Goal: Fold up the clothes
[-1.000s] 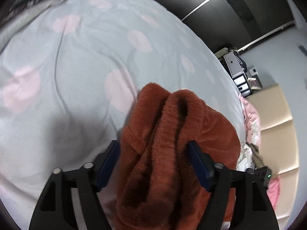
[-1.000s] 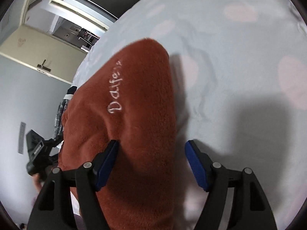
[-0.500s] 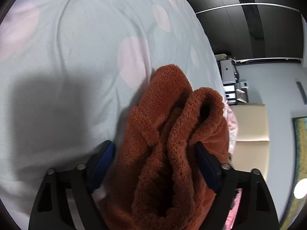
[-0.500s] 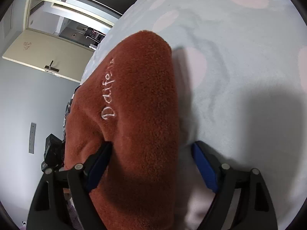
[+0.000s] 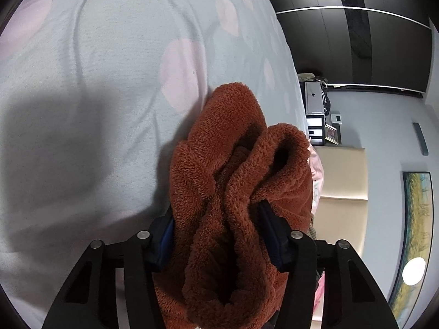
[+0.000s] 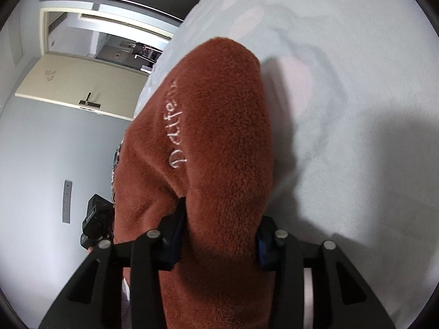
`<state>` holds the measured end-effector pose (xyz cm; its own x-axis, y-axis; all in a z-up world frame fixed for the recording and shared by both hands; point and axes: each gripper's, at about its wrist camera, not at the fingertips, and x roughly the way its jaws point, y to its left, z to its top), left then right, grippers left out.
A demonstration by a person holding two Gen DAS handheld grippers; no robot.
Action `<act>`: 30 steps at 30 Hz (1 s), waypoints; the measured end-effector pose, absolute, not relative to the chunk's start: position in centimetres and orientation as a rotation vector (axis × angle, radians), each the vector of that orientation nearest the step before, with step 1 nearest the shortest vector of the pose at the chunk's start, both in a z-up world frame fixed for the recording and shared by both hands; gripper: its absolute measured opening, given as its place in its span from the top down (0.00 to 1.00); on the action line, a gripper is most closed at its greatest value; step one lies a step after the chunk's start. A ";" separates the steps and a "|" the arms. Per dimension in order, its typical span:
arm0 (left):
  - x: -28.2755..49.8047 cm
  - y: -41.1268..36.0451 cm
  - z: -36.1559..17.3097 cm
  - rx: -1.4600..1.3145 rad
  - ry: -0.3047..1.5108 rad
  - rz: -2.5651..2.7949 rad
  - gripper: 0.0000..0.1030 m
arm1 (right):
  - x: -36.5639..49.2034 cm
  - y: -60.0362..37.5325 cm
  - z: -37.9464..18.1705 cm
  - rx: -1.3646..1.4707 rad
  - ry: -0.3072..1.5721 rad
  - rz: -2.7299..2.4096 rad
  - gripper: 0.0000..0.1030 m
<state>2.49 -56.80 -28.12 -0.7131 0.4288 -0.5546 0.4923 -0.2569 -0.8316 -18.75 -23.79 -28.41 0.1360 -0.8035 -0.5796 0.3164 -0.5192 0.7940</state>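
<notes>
Now closing in: left gripper (image 5: pixel 219 235) jaws pinching bunched folds of the rust fleece garment (image 5: pixel 241 192), right gripper (image 6: pixel 219 235) jaws squeezing its embroidered end. Fleece draped between both, lying on the pale dotted bedspread (image 5: pixel 96 82), beside a pink dot.

Soft light, fisheye-warped, dark corners

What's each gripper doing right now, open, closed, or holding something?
Left gripper: jaws closing on the bunched rust-brown fleece garment.
Right gripper: jaws closing on the same fleece garment, pads pressing its sides.
</notes>
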 end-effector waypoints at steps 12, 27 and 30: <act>0.8 -54.4 -24.5 1.223 1.520 -2.314 0.51 | -19.2 -21.6 -28.7 1.511 -0.522 -1.537 0.65; 3.2 -54.8 -24.5 1.219 1.469 -2.351 0.53 | -19.0 -21.4 -28.4 1.475 -0.524 -1.556 0.67; 3.2 -54.7 -24.4 1.216 1.461 -2.359 0.53 | -19.0 -21.3 -28.3 1.469 -0.533 -1.555 0.68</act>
